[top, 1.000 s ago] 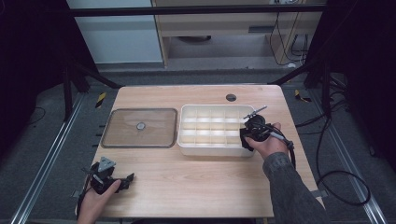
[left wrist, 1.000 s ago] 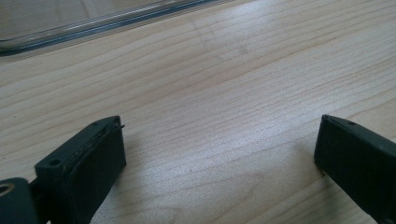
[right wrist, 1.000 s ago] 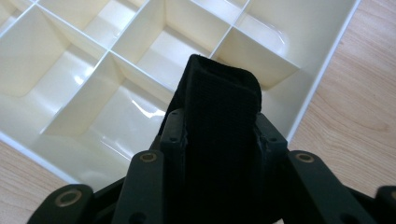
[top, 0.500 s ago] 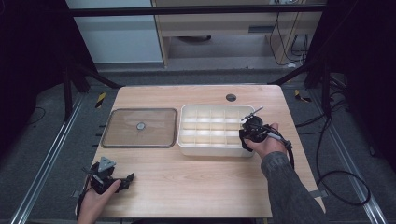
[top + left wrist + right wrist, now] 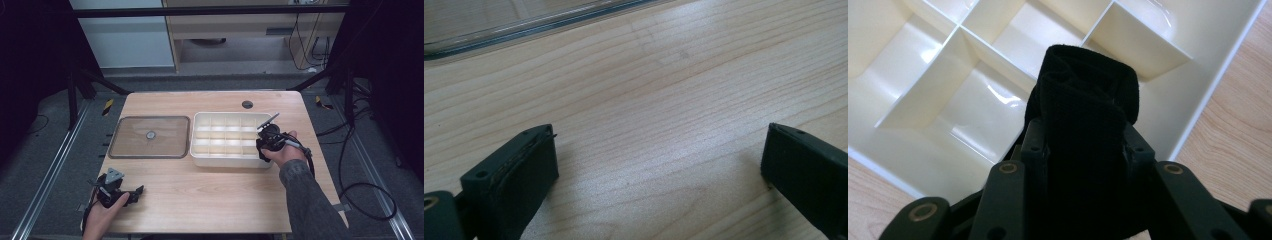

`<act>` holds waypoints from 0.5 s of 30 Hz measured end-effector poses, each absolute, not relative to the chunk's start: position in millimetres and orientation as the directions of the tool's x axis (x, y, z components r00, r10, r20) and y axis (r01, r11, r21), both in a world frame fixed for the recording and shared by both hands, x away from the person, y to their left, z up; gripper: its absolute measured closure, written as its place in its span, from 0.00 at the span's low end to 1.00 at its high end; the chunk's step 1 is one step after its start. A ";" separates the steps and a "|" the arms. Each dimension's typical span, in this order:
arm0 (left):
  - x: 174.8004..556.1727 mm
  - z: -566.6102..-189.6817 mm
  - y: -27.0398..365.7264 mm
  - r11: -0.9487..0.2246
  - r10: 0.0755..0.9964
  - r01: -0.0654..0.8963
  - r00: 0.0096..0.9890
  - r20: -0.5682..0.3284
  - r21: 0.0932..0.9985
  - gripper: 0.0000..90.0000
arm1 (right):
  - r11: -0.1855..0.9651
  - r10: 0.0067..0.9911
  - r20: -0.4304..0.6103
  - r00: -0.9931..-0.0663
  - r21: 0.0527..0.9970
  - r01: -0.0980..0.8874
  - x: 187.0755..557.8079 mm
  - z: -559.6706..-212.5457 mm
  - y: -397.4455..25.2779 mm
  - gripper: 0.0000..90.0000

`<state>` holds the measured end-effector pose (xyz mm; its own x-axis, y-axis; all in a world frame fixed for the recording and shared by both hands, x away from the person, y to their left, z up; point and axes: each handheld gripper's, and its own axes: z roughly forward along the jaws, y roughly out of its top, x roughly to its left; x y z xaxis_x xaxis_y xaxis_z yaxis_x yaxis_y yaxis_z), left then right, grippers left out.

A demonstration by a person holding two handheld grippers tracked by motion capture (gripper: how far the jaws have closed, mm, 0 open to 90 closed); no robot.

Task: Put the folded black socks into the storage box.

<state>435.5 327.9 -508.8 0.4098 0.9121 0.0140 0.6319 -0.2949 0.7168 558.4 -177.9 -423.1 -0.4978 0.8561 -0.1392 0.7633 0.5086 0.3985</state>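
A cream divided tray (image 5: 227, 159) stands right of the table's middle, its cells bare. My right gripper (image 5: 266, 145) hangs over the tray's near right corner, shut on a rolled black cloth (image 5: 1088, 100) that sticks out past the jaws above the tray's cells (image 5: 973, 105). My left gripper (image 5: 134, 194) rests low at the table's near left corner. Its jaws stand wide apart over bare wood (image 5: 659, 150) with nothing between them.
A clear flat lid (image 5: 150, 136) with a small round knob lies left of the tray; its edge (image 5: 524, 27) shows in the left gripper view. A dark round hole (image 5: 247, 104) sits near the table's far edge. Cables trail off the right side.
My right gripper has shifted slightly left and nearer, settling over the tray's near right corner with the cloth. The left gripper has stayed put.
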 end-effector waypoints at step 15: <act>435.7 -508.7 328.0 -0.296 0.911 0.632 0.411 0.014 0.716 0.01 | 0.510 0.850 -0.095 -0.519 0.397 0.763 564.1 -416.0 -182.4 0.63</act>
